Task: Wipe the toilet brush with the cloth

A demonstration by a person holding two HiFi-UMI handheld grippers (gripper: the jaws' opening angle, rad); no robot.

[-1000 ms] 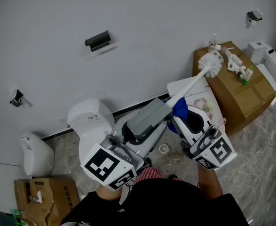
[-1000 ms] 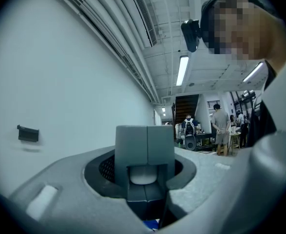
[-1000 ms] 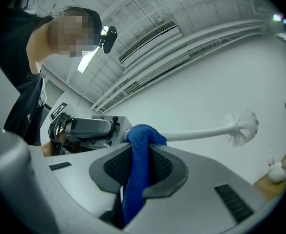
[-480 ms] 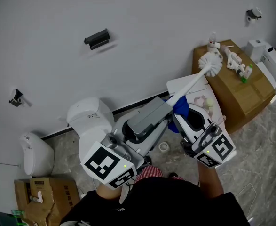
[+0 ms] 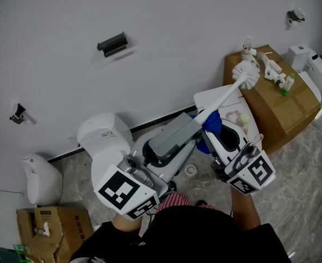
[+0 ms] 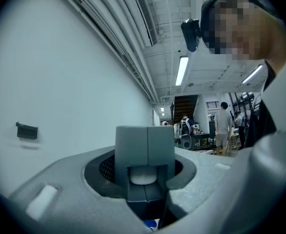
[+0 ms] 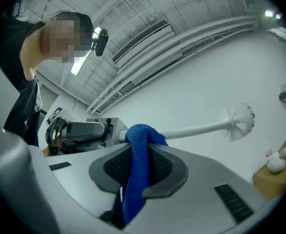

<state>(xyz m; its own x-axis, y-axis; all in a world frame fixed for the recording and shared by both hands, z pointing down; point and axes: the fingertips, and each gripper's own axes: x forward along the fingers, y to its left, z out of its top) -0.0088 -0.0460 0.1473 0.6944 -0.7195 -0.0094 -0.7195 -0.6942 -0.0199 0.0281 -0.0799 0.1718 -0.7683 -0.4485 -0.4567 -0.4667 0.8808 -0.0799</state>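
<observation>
The white toilet brush [image 5: 226, 95] is held level in the air, its bristle head [image 5: 246, 74] toward the wall. My left gripper [image 5: 191, 124] is shut on the handle's near end, and the handle's white butt [image 6: 143, 178] shows between the grey jaws of that gripper [image 6: 145, 143]. My right gripper [image 5: 209, 135] is shut on a blue cloth [image 5: 210, 124]. The cloth [image 7: 139, 162] is folded over the handle [image 7: 194, 129] close to the left gripper's tips. Further out, the brush head [image 7: 241, 121] is bare beyond my right gripper [image 7: 138, 147].
A white toilet [image 5: 103, 138] stands under my left arm and an open bowl [image 5: 230, 139] under my right. A cardboard box [image 5: 273, 103] with bottles is at the right, with another toilet [image 5: 311, 70] beyond. A tape roll [image 5: 191, 172] lies on the floor.
</observation>
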